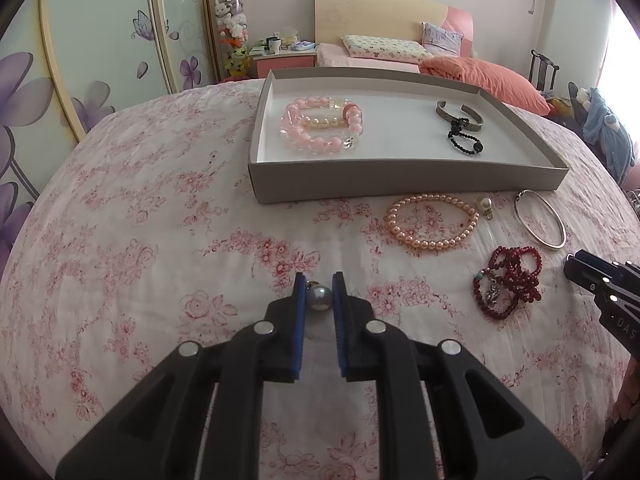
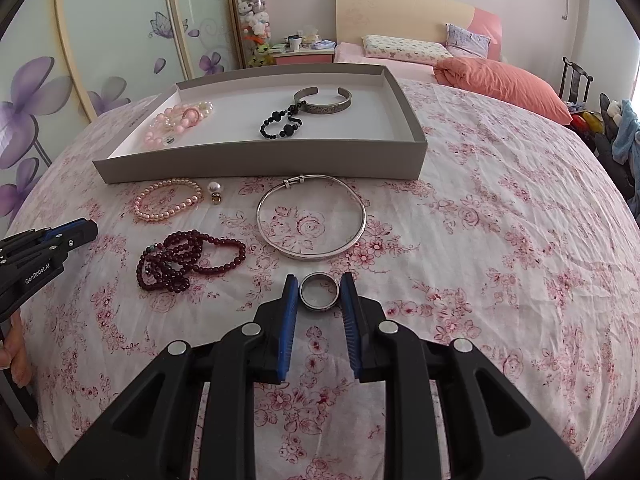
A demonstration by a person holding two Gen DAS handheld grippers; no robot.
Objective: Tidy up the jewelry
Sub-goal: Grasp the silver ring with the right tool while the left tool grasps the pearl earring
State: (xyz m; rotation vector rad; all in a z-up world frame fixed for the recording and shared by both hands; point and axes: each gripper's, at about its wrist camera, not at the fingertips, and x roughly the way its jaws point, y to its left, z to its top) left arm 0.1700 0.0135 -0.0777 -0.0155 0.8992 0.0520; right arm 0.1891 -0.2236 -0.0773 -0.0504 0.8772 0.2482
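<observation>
My left gripper [image 1: 319, 285] has a grey pearl earring [image 1: 320, 298] between its blue pads, touching both pads as far as I can see. My right gripper [image 2: 319, 289] has a silver ring [image 2: 319, 291] between its pads, with small gaps on both sides. A grey tray [image 1: 404, 177] holds pink bead bracelets [image 1: 322, 125], a metal cuff [image 1: 460, 112] and a black bead bracelet [image 1: 464, 139]. On the floral sheet lie a peach pearl bracelet [image 1: 432, 221], a white pearl earring [image 1: 485, 205], a thin silver bangle [image 2: 311, 216] and a dark red bead strand [image 2: 188, 254].
The tray [image 2: 260, 160] stands on the bed ahead of both grippers. Pillows [image 2: 500, 80] and a headboard lie beyond it. A wardrobe with flower doors [image 1: 80, 92] is on the left. A chair with clothes [image 2: 616, 128] stands at the right.
</observation>
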